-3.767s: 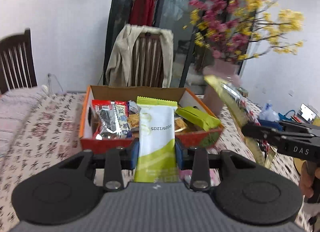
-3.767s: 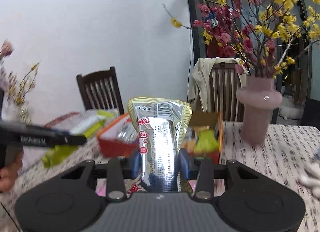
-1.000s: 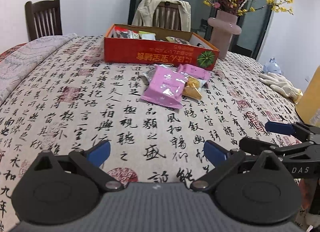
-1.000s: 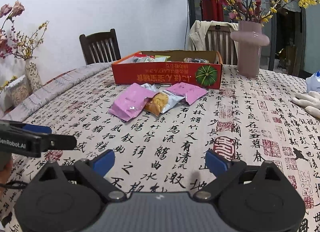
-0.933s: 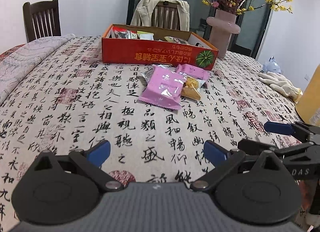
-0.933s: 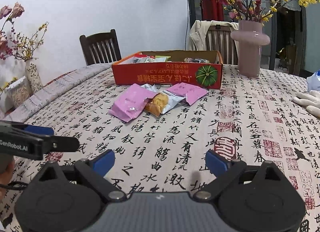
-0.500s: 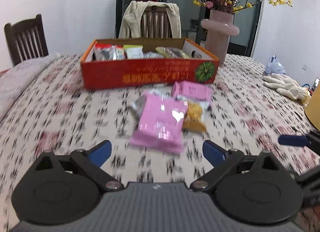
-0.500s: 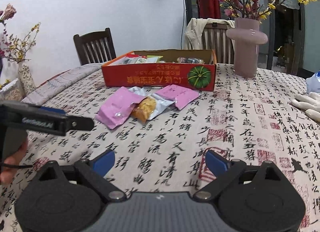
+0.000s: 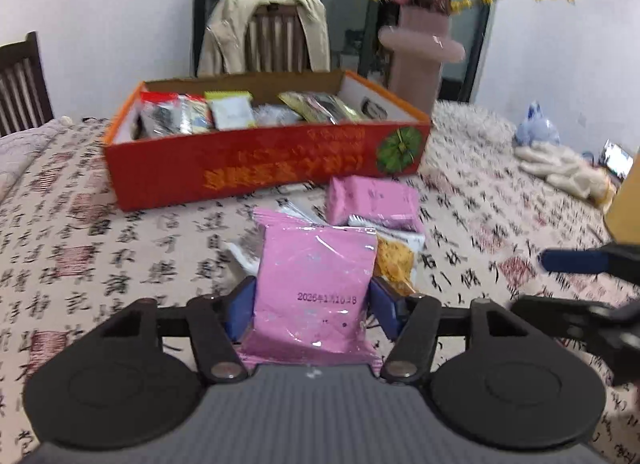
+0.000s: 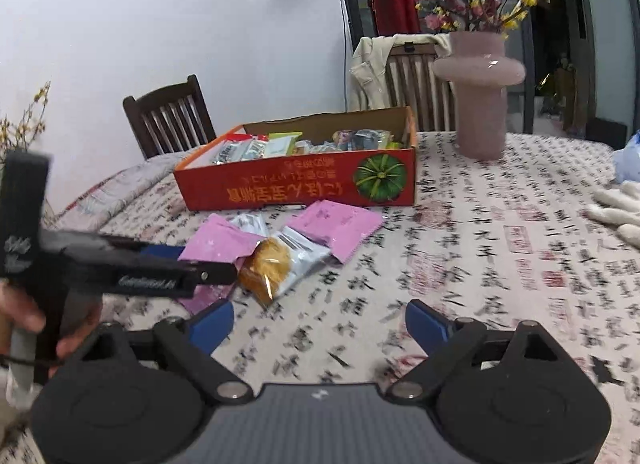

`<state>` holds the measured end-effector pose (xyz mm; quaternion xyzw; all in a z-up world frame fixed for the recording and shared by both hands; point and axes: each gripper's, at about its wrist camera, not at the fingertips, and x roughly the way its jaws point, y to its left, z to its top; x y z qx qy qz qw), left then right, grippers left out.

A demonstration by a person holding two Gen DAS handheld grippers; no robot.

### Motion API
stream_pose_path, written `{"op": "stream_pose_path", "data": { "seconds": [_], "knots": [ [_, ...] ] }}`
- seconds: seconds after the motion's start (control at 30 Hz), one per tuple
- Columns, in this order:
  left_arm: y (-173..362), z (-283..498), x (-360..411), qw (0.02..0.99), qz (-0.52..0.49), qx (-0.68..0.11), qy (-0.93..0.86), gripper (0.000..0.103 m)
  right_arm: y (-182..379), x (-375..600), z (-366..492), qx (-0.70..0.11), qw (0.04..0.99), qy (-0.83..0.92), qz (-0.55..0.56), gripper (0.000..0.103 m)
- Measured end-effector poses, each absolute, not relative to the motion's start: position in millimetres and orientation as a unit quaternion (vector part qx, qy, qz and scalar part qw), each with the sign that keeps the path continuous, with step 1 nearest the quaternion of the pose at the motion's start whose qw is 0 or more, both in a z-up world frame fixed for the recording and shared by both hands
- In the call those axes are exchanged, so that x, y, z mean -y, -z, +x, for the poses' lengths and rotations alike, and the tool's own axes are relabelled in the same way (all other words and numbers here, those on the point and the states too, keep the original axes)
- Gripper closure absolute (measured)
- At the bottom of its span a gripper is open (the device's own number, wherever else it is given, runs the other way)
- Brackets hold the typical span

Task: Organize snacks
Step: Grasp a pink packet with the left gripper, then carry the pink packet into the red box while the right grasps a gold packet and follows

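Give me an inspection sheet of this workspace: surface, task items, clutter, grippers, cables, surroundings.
Surface: table under a calligraphy-print cloth.
Job's things: orange box holding several snack packs; pink packet between the left gripper's fingers; second pink packet and clear-wrapped cake lying on the cloth before the box.
Clutter: white gloves, blue-white bag.
Grippers: left gripper shut on the pink packet; right gripper open, nothing in it.
Cables: nothing seen.
Surroundings: pink vase with blossoms, two wooden chairs, one draped with a jacket.

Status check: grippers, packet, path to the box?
Left gripper shut on pink packet. Right gripper open, empty. Box ahead; second pink packet and cake packet lie between.
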<state>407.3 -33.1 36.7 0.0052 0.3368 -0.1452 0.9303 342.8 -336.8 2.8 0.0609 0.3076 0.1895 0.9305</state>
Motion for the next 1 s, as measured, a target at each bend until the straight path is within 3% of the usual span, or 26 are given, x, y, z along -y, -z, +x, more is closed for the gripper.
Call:
{"op": "stream_pose_path", "data": {
  "seconds": [0.1,0.27,0.5,0.6,0.8,1.0],
  "knots": [
    [-53,400,13,0.939,-0.024,-0.32,0.127,0.042,3,329,364,-0.319,0.92,-0.203,0.1,0.012],
    [-91,380,-29,0.953,-0.057,-0.28,0.096,0.041,10,298,399,-0.337,0.906,-0.224,0.125,0.024],
    [-144,347,-79,0.968,-0.031,-0.242,0.053,0.041,16,251,431,-0.353,0.914,-0.19,0.064,0.034],
    [-149,336,-85,0.969,-0.031,-0.24,0.042,0.041,22,241,434,-0.35,0.918,-0.18,0.041,0.039],
    [-142,311,-82,0.965,-0.055,-0.251,0.051,0.041,20,250,414,-0.35,0.916,-0.196,0.03,0.06],
    [-134,286,-70,0.961,-0.062,-0.262,0.06,0.041,0,281,359,-0.313,0.924,-0.221,0.01,0.06]
  ]
}}
